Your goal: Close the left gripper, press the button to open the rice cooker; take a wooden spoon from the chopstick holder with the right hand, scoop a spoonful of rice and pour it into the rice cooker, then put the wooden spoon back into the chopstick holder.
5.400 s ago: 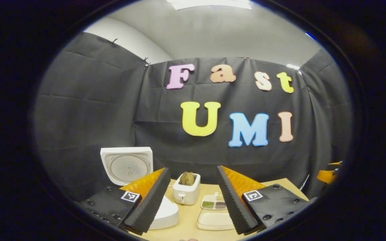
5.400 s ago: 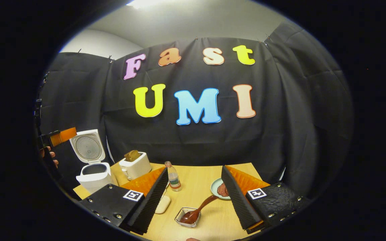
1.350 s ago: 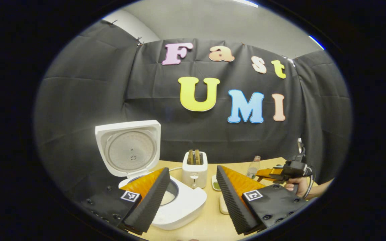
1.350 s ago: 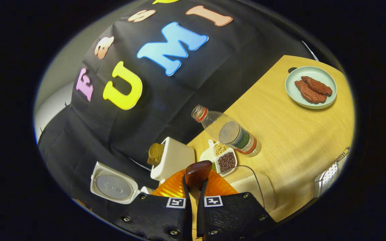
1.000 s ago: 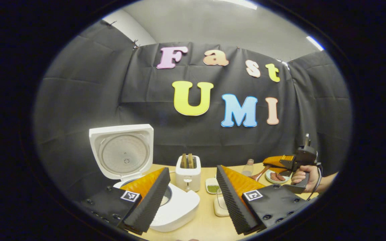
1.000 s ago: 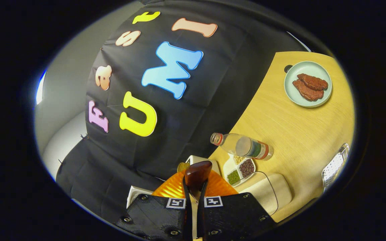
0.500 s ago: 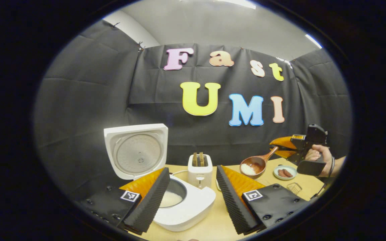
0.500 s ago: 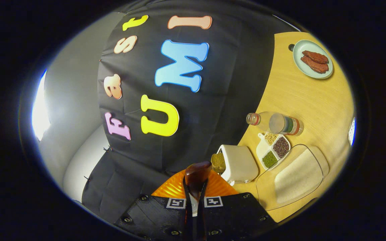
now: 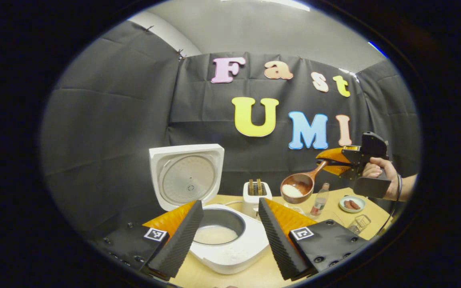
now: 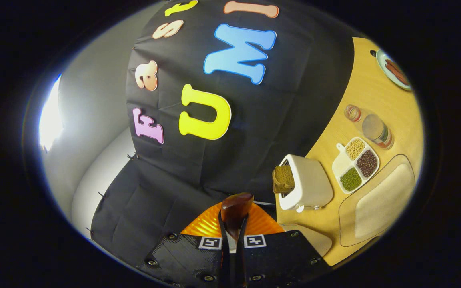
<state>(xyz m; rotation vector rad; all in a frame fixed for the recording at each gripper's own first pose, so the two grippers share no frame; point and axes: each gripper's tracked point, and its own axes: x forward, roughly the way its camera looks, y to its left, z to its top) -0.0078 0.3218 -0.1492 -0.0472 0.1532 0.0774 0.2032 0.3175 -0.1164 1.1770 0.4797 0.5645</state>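
Two steps are behind you, judging by the layout: the rice cooker [image 9: 230, 236] stands open with its lid [image 9: 186, 174] upright, and the wooden spoon [image 9: 299, 187] is loaded with rice. You are in the carry, and the pour comes next.

Largest first: the table [image 9: 336, 200] is crowded ahead of your right hand-held gripper [image 9: 334, 162], with toaster [image 9: 257, 196], bottle [image 9: 319, 199] and plate [image 9: 352, 203] below the spoon's path, so stay high. The cooker's pot mouth sits beyond the toaster from the spoon, just ahead of your left hand-held gripper [image 9: 230, 228], whose fingers are spread wide and hold nothing. Draw that one back to free room over the pot. The raised lid walls the far side; don't overshoot.

Your right hand-held gripper [image 10: 232, 240] is clamped on the spoon's handle [image 10: 235, 210]. Keep the bowl level until it is over the pot, then tip.
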